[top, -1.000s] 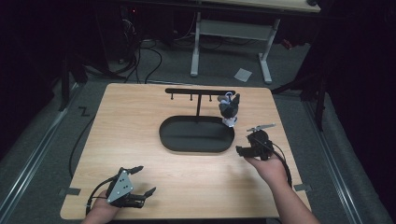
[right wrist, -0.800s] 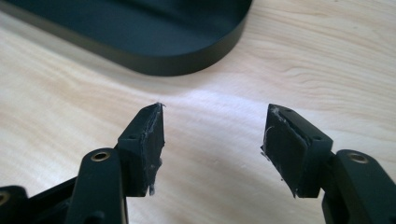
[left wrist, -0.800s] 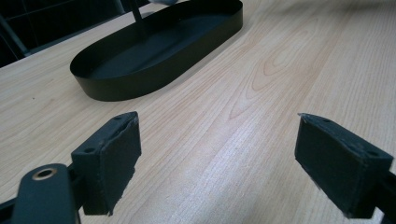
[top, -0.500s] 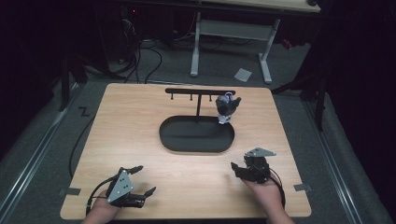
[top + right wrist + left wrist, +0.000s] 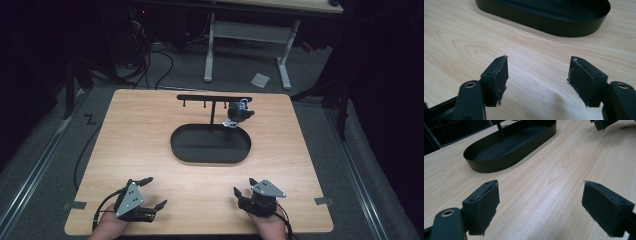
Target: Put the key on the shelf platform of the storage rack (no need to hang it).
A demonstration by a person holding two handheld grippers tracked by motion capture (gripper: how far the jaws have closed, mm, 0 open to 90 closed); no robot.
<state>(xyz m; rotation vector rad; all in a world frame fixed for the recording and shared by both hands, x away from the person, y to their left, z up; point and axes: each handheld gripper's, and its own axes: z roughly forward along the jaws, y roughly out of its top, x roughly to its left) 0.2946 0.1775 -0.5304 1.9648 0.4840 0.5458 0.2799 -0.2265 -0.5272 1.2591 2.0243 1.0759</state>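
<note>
High view: your left claw [image 5: 148, 192] and right claw [image 5: 244, 191] rest gaping and empty on the tabletop [image 5: 150, 130]. The watch [image 5: 235, 114] hangs on its stand [image 5: 212, 99] well ahead; looks finished, nothing left to grab.

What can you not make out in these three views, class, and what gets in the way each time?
- Small object hanging on the black rack, high view: too small and dark to identify.
- Rack post, left gripper view: cut off by the top edge.
- Black tray, right gripper view: its far side is cut off by the top edge.
</note>
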